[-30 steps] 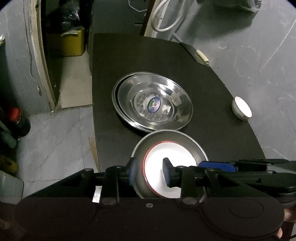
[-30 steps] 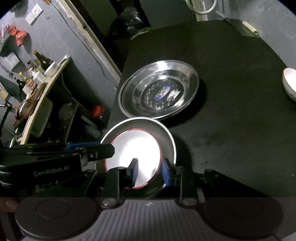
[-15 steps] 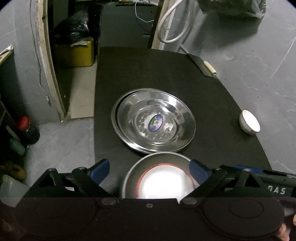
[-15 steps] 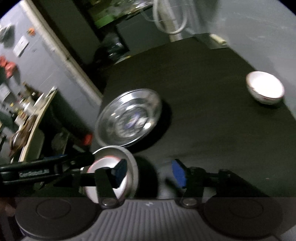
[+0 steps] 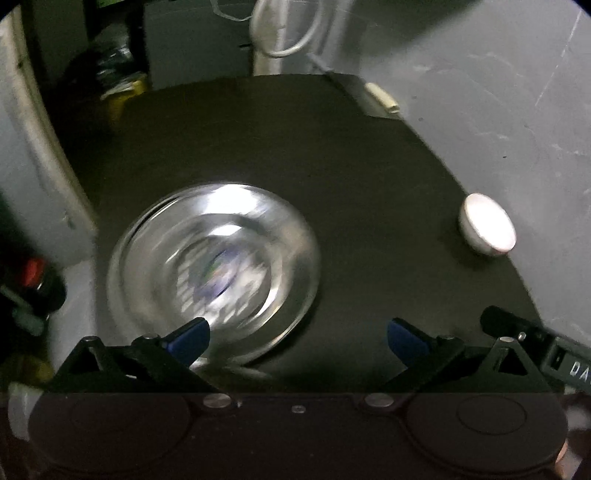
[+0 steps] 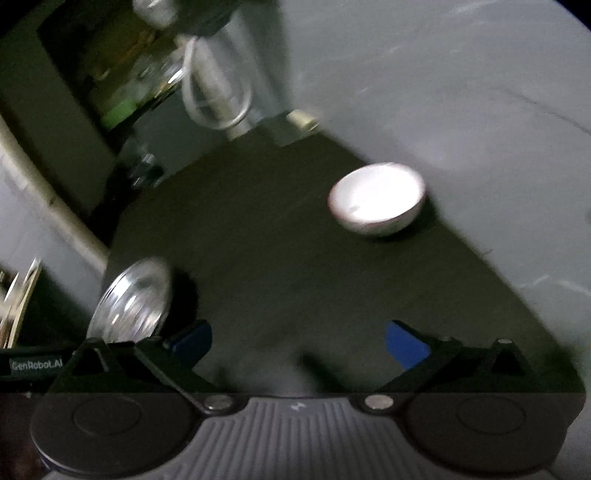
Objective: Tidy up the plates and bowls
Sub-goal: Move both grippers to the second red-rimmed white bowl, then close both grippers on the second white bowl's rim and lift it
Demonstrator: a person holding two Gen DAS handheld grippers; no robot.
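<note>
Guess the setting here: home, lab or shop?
Probably a home kitchen or utility corner: steel plates and a white bowl on a dark table, bare grey wall, hose coil behind.

One dark table (image 5: 369,206) carries one stack of steel plates (image 5: 212,273) at the near left, blurred beyond counting, and one white bowl (image 5: 487,229) at the far right.

We saw the stacked steel plates (image 5: 212,269) lying on the table (image 5: 369,206) ahead of our left gripper's left finger (image 5: 188,338), the bowl (image 5: 487,229) well apart beyond its right finger (image 5: 406,339), near the table's edge.
</note>
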